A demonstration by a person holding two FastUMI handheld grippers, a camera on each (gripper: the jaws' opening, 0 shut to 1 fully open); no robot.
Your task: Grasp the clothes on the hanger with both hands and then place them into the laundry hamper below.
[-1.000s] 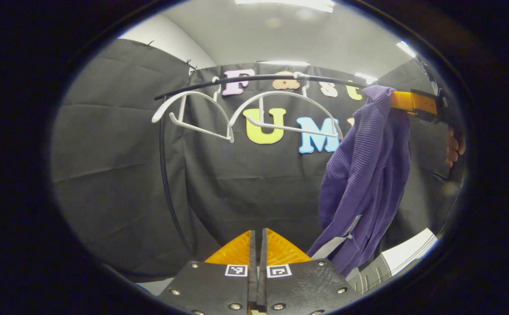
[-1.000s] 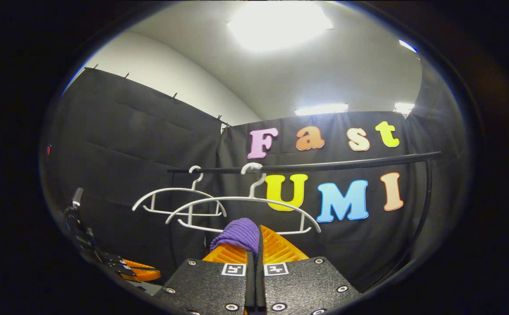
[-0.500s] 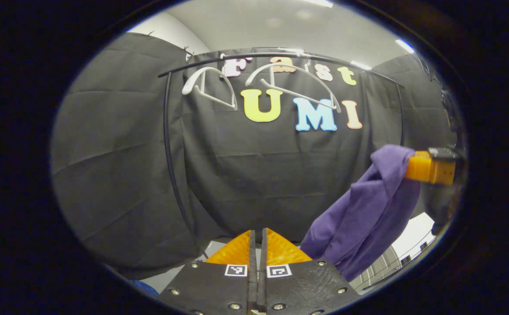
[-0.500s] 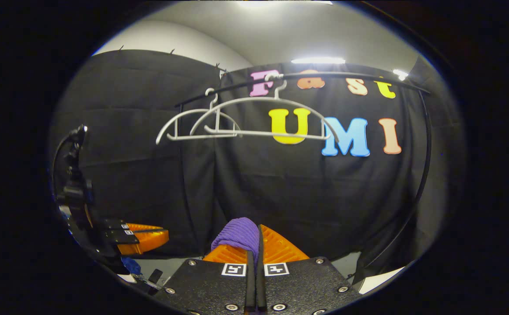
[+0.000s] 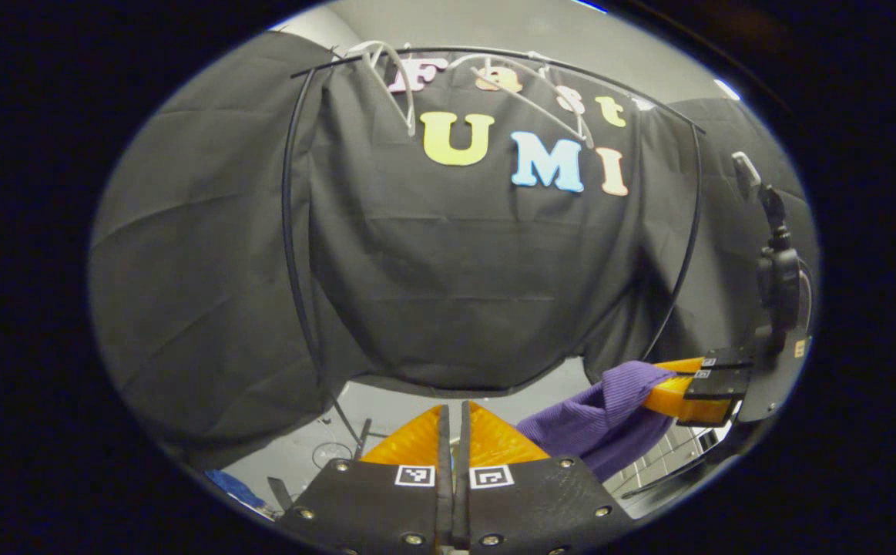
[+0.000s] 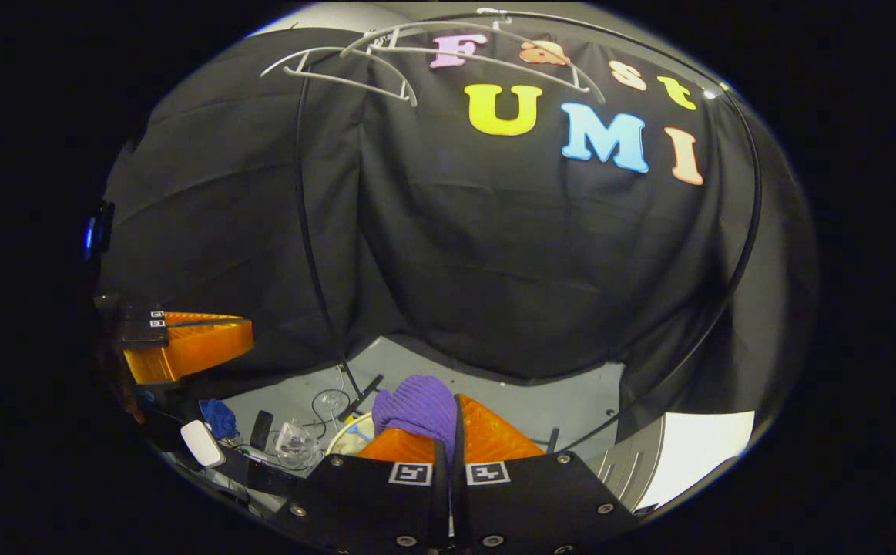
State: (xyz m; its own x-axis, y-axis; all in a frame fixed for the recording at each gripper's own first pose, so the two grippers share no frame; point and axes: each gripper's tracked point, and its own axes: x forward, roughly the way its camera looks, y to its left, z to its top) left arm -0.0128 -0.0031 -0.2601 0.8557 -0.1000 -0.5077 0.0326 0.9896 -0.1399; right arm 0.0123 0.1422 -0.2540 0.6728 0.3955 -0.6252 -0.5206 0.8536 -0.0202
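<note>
- Purple garment [image 5: 609,420] hangs low, off the hangers [image 6: 417,58], pinched in the right gripper [image 6: 451,435].
- Left gripper [image 5: 455,435]: fingers pressed together, holding nothing.
- Hamper [image 6: 343,439] seemingly just below; right hand nearer.

Lighting: overhead ceiling fixtures are supplying the light; a strip of pale ceiling [image 5: 494,19] is showing at the top of the left gripper view, with a small bright fixture [image 5: 727,89] glinting at the upper right. The black cloth wall [image 6: 494,254] is absorbing most of it, reading dim, its folds catching soft grey highlights. The grey floor [image 6: 540,401] is lying evenly lit, without hard shadows. A white panel [image 6: 694,451] at the near right is glaring, nearly blown out.

Quality: strong fisheye distortion is bending the black rail [image 5: 290,231] into an arc. Edges are darkening and softening. The centre is staying reasonably sharp; near foreground parts are looking slightly soft.
</note>
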